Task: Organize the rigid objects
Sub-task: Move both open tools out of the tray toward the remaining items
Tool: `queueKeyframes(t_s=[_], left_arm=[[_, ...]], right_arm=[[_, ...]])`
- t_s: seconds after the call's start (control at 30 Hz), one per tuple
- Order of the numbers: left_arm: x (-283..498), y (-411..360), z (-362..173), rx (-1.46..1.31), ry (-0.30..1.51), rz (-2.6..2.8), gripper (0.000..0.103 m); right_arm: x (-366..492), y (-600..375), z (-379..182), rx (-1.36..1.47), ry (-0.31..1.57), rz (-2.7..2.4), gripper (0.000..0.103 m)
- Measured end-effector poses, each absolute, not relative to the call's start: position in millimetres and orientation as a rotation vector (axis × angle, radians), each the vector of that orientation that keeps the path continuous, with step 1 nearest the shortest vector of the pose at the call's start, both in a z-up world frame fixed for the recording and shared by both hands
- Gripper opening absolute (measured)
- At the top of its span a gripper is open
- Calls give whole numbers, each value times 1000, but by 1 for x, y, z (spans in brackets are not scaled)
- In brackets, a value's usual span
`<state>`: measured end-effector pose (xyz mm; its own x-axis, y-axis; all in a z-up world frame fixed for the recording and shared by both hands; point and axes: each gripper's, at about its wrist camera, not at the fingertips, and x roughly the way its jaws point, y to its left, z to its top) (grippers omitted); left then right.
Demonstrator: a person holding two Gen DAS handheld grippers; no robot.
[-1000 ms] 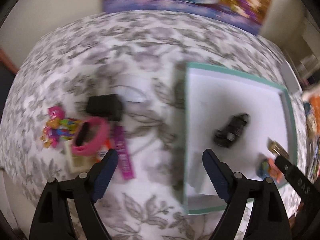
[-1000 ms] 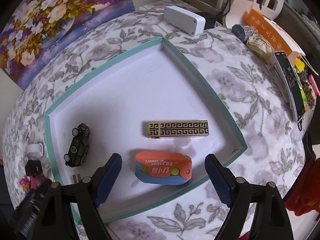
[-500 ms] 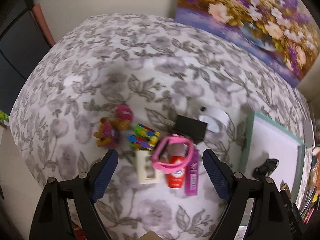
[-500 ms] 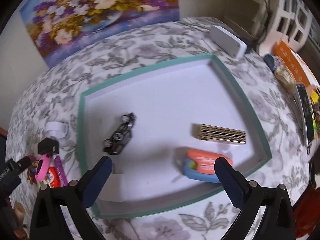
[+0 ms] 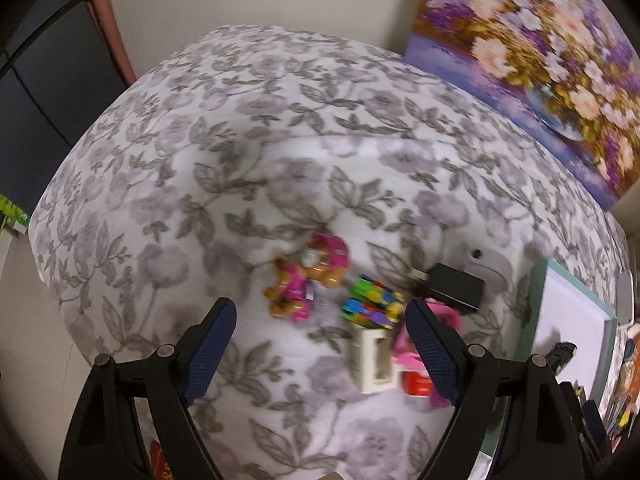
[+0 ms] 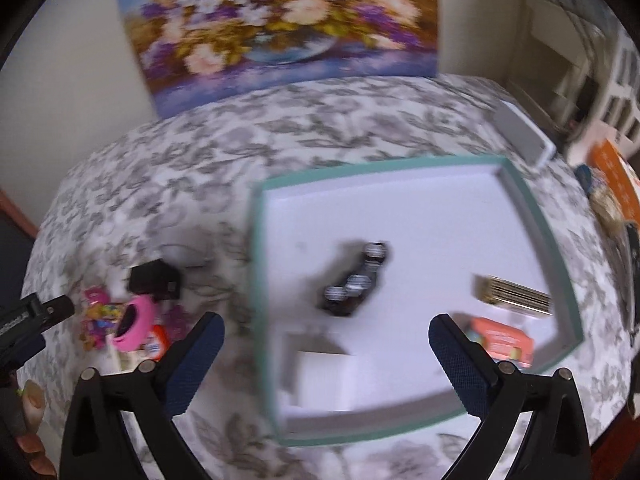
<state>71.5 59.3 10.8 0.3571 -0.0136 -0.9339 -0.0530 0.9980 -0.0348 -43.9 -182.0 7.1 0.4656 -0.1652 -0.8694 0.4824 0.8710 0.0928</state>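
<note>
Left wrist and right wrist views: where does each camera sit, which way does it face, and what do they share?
Left wrist: on the left gripper, looking steeply down at the loose toys: a pink-and-brown toy figure and a black plug adapter; only its open blue-padded fingers show.
Right wrist: on the right gripper, looking down into the teal-rimmed white tray holding a black toy car; open fingers, plus fingertips lower left.
Shared: floral tablecloth, tray, toy pile, painting.

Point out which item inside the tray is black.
The toy car, lying near the tray's left side. The other two there are a gold patterned box and an orange-and-blue case.
</note>
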Motion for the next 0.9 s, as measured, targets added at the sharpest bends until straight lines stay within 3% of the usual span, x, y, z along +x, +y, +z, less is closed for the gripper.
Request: queueKeyframes(t_s=[0.37, 0.9], left_arm=[[85, 100, -11, -155, 1268, 80, 87], [111, 109, -45, -181, 1349, 61, 87]], right_arm=[[-4, -107, -9, 271, 1059, -223, 103], [37, -78, -36, 342, 1139, -94, 103]])
